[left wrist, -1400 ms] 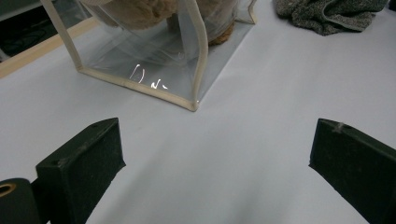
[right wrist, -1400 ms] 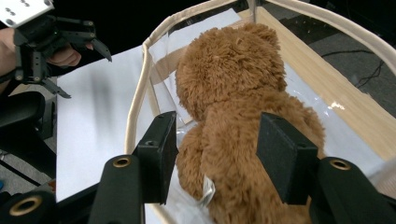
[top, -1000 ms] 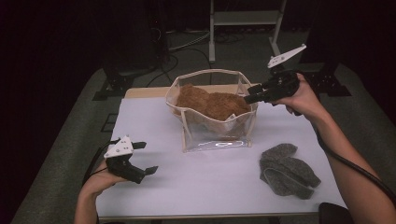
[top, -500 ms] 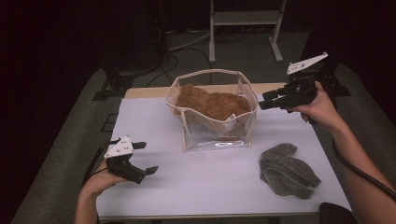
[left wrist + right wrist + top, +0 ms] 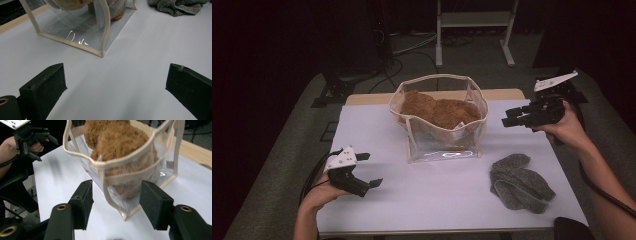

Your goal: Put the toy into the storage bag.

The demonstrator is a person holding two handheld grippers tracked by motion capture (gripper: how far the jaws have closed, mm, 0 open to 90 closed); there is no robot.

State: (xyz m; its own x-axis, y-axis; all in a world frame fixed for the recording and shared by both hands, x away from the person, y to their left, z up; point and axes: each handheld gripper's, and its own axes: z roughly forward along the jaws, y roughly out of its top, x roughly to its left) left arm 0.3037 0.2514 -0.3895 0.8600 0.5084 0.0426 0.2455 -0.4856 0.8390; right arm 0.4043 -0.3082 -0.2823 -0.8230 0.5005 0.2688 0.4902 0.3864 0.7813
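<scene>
The clear bag stands upright, mouth up, just left of the right gripper and apart from it, its long axis running across the table toward that gripper. A brown plush toy fills it; the toy's shape is hard to make out. The right gripper's jaws, empty, have just been opening. The left gripper rests wide and empty. A grey cloth lies below the right gripper.

Clear plastic with cream trim for the bag, fuzzy tan-brown for the plush inside it, speckled grey for the cloth beside the bag, plain white for the table under the bag.
</scene>
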